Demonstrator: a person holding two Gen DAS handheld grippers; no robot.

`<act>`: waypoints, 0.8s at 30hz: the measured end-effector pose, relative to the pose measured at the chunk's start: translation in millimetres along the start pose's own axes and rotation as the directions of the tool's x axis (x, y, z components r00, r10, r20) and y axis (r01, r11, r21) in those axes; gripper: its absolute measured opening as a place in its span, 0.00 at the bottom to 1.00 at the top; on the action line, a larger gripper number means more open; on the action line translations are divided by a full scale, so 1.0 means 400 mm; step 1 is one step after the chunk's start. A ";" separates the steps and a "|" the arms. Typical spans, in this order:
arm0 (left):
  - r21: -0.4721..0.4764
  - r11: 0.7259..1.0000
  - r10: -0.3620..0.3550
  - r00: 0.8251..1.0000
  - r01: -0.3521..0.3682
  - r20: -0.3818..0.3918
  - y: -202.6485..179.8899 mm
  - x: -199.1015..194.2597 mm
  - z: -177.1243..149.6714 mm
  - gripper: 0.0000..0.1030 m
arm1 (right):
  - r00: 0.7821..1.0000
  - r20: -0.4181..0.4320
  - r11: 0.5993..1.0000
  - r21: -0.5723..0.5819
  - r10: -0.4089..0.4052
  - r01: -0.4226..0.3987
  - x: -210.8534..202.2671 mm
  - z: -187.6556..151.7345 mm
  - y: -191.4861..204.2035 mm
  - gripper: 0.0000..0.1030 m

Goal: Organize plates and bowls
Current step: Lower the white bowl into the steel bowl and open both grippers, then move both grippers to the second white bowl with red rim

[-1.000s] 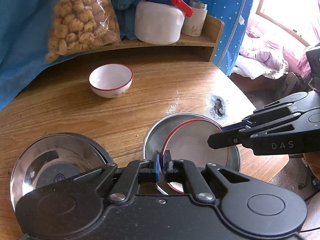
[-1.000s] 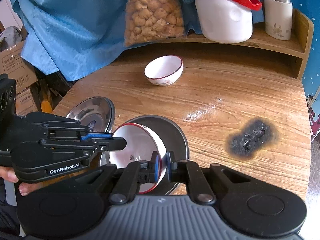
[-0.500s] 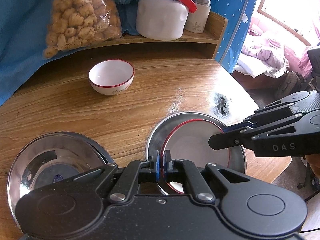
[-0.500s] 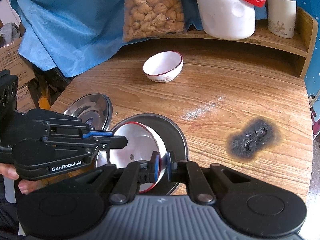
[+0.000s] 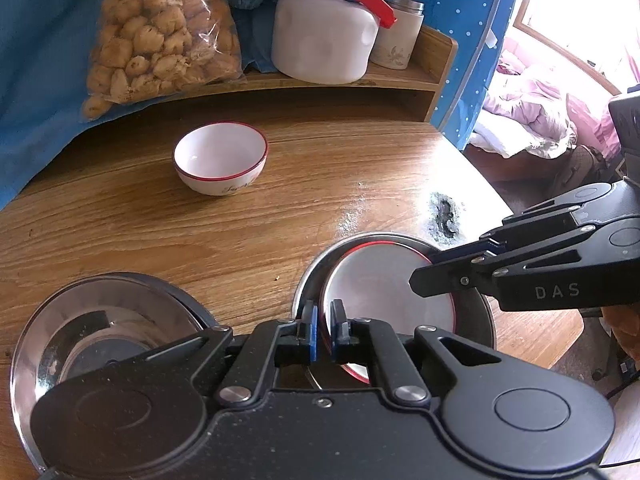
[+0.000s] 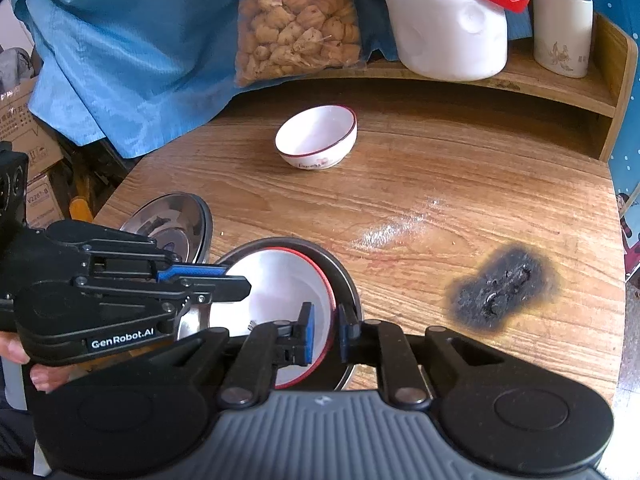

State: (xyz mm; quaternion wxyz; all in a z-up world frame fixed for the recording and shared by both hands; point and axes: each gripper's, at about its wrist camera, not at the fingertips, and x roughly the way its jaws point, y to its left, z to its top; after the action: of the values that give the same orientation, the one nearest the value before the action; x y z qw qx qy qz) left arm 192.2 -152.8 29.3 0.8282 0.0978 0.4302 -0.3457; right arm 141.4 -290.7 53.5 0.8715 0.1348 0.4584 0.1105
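Observation:
A white bowl with a red rim sits inside a steel plate at the table's near edge. My left gripper straddles the bowl's left rim; its jaws are opening, with a gap showing between pads and rim. My right gripper straddles the opposite rim, its jaws also opening and clear of it. A second red-rimmed bowl stands alone farther back. Another steel plate lies to the left.
A raised wooden shelf at the back carries a bag of snacks, a white jug and a lidded cup. A burnt patch marks the table on the right. Cardboard boxes stand beyond the left edge.
Both grippers' jaws, clamped on the bowl's rim before, have parted slightly. The bowl has settled lower and flatter in the steel plate.

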 end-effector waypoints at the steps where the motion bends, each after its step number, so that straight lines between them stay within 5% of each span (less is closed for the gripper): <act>1: -0.002 1.000 -0.002 1.000 0.002 0.000 0.001 -0.002 -0.002 0.06 | 1.000 0.002 1.000 -0.002 -0.001 0.001 0.000 0.000 0.000 0.15; 14: -0.059 0.996 -0.071 0.996 0.074 0.051 0.028 -0.035 0.022 0.22 | 0.999 0.033 1.000 -0.019 0.020 -0.020 -0.010 0.001 -0.004 0.15; 16: -0.067 0.996 -0.051 0.996 0.057 0.079 0.031 -0.045 0.029 0.42 | 0.999 0.042 0.999 -0.017 0.029 -0.028 -0.016 0.003 -0.007 0.16; 20: -0.108 0.994 -0.013 0.993 0.026 0.118 0.052 -0.060 0.040 0.53 | 0.998 0.055 0.999 -0.022 0.044 -0.043 -0.025 0.006 -0.011 0.19; 22: -0.146 0.989 0.013 0.991 0.006 0.135 0.065 -0.066 0.047 0.75 | 0.997 0.065 0.998 -0.031 0.052 -0.050 -0.026 0.005 -0.010 0.24; 24: -0.178 0.984 0.053 0.987 -0.024 0.155 0.079 -0.069 0.056 0.83 | 0.995 0.070 0.997 -0.039 0.070 -0.067 -0.025 0.006 -0.008 0.30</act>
State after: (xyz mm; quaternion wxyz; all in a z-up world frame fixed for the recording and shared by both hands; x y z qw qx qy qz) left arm 216.3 -126.2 60.3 0.8718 0.0048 0.3896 -0.2970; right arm 138.0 -297.0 61.5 0.8854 0.1382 0.4197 0.1440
